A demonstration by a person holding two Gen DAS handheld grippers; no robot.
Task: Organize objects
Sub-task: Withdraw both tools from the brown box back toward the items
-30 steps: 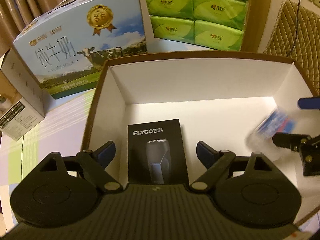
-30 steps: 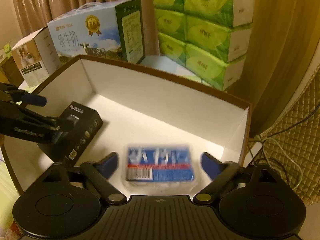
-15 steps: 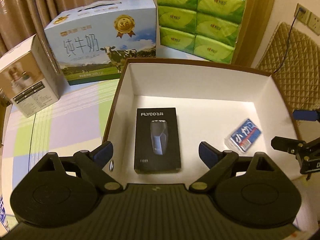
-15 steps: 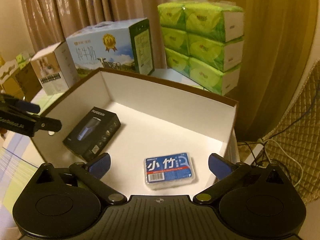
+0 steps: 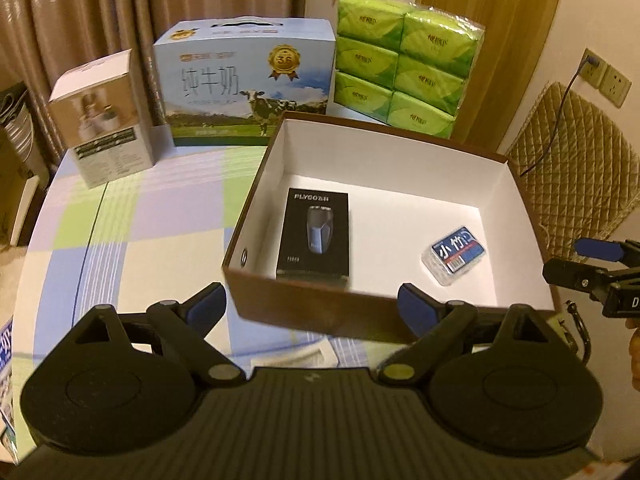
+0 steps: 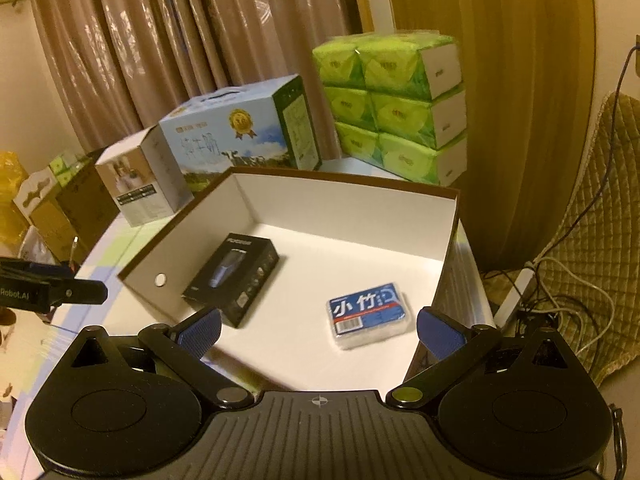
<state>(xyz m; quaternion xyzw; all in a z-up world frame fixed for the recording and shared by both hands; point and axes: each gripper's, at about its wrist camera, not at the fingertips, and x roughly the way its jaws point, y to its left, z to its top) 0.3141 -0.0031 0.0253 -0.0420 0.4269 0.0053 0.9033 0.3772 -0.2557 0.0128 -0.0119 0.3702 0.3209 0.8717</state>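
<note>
Both my claws, left gripper [image 5: 312, 304] and right gripper [image 6: 319, 328], hang spread and empty. I judge that reaching low could catch the brown box [image 5: 320, 314] rim, jolting the shaver box [image 5: 314, 238] and floss pack [image 5: 454, 255].

My room is lit dim and warm, everything tinted yellow-brown. The white inside of the box [image 5: 384, 196] is the brightest patch, with soft shadow along its walls. Both views bend hard at the rims, going black at the corners. The curtain [image 6: 160, 40] at 11 o'clock looks smeared.
</note>
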